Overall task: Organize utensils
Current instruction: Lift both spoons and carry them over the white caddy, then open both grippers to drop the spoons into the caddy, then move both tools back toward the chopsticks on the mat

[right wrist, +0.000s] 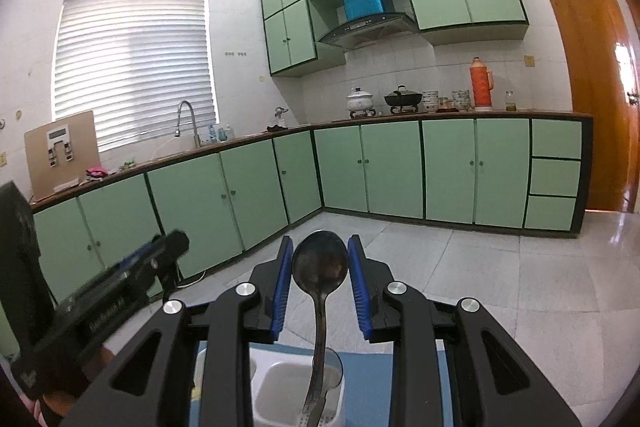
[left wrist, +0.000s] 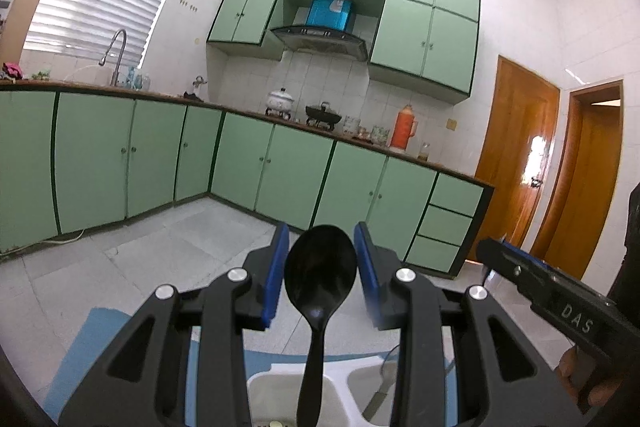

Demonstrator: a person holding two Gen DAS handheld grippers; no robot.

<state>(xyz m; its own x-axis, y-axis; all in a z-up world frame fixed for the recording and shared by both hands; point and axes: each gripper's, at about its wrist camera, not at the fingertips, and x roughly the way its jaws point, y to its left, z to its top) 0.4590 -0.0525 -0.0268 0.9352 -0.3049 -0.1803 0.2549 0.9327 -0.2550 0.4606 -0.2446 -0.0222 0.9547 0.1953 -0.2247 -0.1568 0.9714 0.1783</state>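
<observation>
In the left wrist view a black plastic spoon (left wrist: 320, 279) stands upright between the blue pads of my left gripper (left wrist: 321, 275), bowl up, handle reaching down into a white utensil holder (left wrist: 340, 383). The pads stand apart from the spoon. In the right wrist view a dark metal spoon (right wrist: 319, 267) stands upright between the pads of my right gripper (right wrist: 319, 285), handle in a compartment of the white holder (right wrist: 288, 387). These pads are also apart from it. The right gripper also shows in the left wrist view (left wrist: 536, 283).
The holder stands on a blue mat (left wrist: 92, 339). Another utensil (left wrist: 380, 387) lies in the holder's right compartment. Beyond are a grey tiled floor (right wrist: 480, 267), green kitchen cabinets (left wrist: 280, 171), a counter with pots and an orange flask (right wrist: 482, 85), and a wooden door (right wrist: 592, 87).
</observation>
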